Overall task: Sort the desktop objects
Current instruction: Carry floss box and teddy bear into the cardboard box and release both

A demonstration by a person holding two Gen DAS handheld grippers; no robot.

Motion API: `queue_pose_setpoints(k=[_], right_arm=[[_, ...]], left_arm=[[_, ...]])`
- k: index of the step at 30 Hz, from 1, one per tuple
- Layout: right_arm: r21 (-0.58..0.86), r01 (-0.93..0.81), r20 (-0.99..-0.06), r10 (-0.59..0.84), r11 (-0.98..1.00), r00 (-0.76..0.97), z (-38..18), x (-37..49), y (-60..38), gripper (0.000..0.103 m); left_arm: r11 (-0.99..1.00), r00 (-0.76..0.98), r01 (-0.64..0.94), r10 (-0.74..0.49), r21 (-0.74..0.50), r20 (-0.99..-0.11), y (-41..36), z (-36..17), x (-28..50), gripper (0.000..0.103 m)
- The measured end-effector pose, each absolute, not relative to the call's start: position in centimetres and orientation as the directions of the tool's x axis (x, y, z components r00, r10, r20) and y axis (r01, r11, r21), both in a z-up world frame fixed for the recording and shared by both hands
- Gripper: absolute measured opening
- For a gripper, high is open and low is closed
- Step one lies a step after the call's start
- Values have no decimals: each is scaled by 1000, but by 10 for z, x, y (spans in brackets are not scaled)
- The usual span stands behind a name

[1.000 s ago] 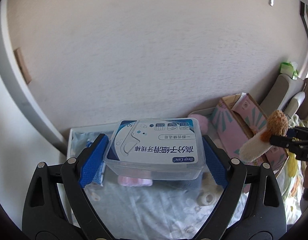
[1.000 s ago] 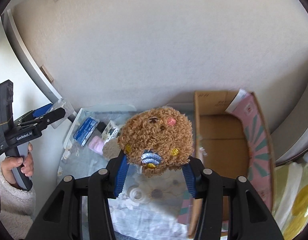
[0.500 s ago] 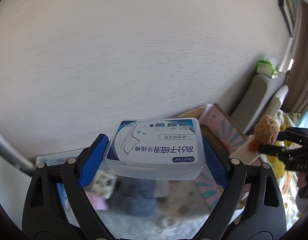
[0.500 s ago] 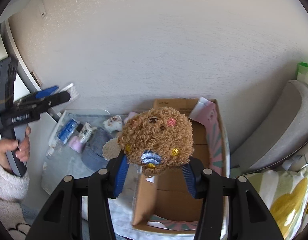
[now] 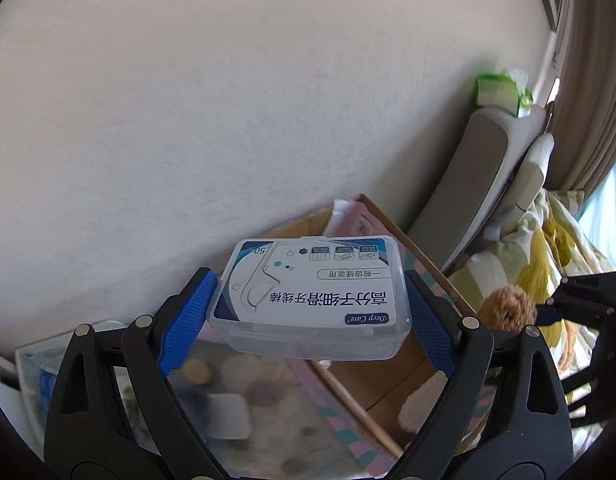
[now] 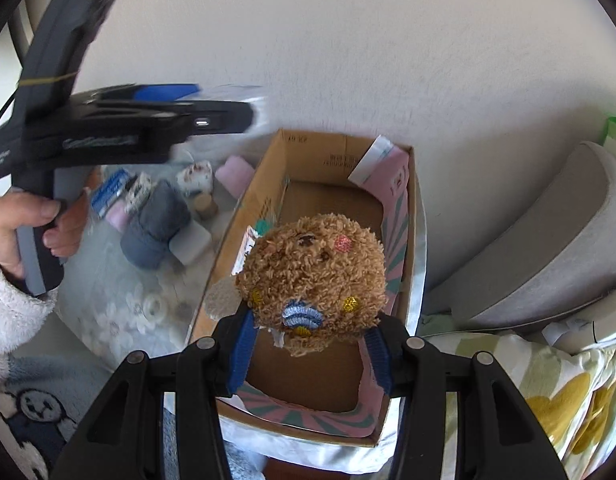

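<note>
The left wrist view shows the left gripper (image 5: 308,312) clamped on a clear plastic floss-pick box (image 5: 311,298), blue pads pressed to both short ends, label up and printed upside down to the camera; the box hangs in the air over the near corner of the cardboard box (image 5: 391,392). At the right edge of that view the right gripper (image 5: 547,312) pinches a brown plush toy (image 5: 505,306), its cream tail end half hidden behind a black finger. Only the right wrist view shows the toy's face: the plush toy (image 6: 313,280) sits squeezed between narrow blue pads of the right gripper (image 6: 309,354), above the open, bare inside of the cardboard box (image 6: 347,152). It also shows what the left view blurs: a grey cap (image 6: 154,232), a pink block (image 6: 234,170) and a tape roll (image 6: 154,306) on the flowered cloth (image 6: 108,316). There the left gripper (image 6: 212,114) is motion-smeared, the hand (image 6: 32,228) on its handle cut off at a fleecy sleeve
</note>
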State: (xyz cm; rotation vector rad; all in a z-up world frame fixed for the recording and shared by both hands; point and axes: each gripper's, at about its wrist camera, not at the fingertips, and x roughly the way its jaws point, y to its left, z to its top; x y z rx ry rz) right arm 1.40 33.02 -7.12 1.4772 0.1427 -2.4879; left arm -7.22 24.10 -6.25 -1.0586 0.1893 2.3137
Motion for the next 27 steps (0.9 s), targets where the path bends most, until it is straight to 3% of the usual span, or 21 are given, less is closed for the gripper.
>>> queue_pose_setpoints(k=[20, 22, 23, 24, 26, 27], right_arm=[[97, 273, -913, -195, -957, -359, -112, -8, 347, 49], [88, 274, -913, -187, -958, -362, -113, -9, 346, 55], [92, 276, -912, -192, -957, -361, -113, -9, 345, 66], [99, 275, -912, -198, -956, -360, -113, -9, 344, 84], [116, 258, -909, -208, -959, -362, -114, -10, 345, 97], [120, 251, -905, -210, -961, -369, -113, -10, 345, 97]], left_arm=[[-828, -475, -556, 385, -69, -791, 280, -101, -82, 91], [-827, -478, -558, 391, -72, -787, 281, -100, -81, 97], [-827, -477, -557, 387, -69, -789, 282, -100, -81, 103], [-834, -482, -549, 374, -59, -792, 282, -99, -82, 103], [-833, -478, -550, 368, -54, -797, 283, -99, -81, 103], [-832, -477, -552, 368, -54, -798, 282, -98, -81, 103]])
